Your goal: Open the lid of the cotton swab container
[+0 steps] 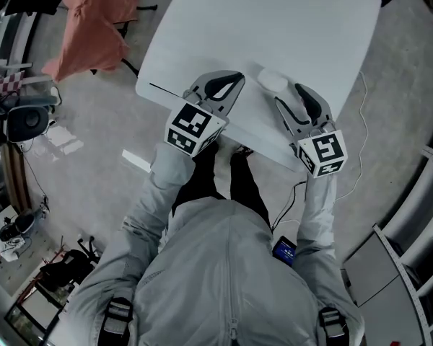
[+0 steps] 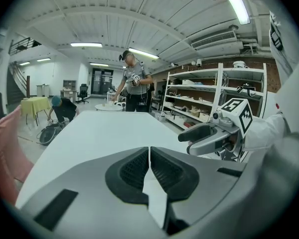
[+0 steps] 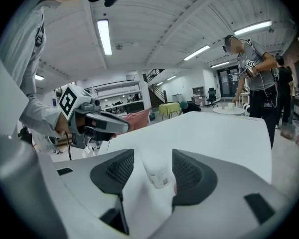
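While left gripper [image 1: 233,82] tilts down, fingers closed empty, right gripper [image 1: 288,94] fingers spread, flanking container [image 3: 158,171].

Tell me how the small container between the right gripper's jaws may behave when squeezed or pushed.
The cotton swab container looks like thin translucent plastic: probably light, sliding easily on the smooth table. Its round wall may slip when the right gripper closes. Being narrow, it might tip.
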### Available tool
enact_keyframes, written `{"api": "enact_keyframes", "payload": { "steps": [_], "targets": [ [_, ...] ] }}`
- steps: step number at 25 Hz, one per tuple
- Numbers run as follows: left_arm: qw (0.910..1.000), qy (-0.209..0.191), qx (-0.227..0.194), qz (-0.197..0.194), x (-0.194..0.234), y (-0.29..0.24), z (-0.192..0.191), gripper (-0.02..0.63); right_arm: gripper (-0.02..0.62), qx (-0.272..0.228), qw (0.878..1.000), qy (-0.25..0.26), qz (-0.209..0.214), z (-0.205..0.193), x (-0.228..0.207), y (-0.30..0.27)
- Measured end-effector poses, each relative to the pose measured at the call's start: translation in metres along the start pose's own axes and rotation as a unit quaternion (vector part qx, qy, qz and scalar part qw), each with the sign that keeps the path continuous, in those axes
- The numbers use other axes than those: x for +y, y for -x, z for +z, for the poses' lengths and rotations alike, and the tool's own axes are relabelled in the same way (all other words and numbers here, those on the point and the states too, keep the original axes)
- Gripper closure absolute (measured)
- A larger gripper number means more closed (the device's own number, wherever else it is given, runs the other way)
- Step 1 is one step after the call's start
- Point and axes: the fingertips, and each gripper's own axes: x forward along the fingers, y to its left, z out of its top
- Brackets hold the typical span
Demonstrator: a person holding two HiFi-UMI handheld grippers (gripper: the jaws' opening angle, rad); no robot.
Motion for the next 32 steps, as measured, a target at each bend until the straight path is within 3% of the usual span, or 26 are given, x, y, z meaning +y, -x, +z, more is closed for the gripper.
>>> {"api": "enact_keyframes", "payload": {
  "steps": [15, 32],
  "targets": [
    [0.9994, 0.020, 0.028, 0.000, 0.012, -0.022, -0.045, 0.578, 0.350, 0.060, 0.996, 0.062, 0.026, -0.042, -0.014, -0.044],
    [0.9983, 0.043, 0.038, 0.009, 0.039, -0.014, -0.072, 0.578, 0.350, 0.081, 0.980, 0.133, 0.121, -0.054, -0.010, -0.086]
  ]
}}
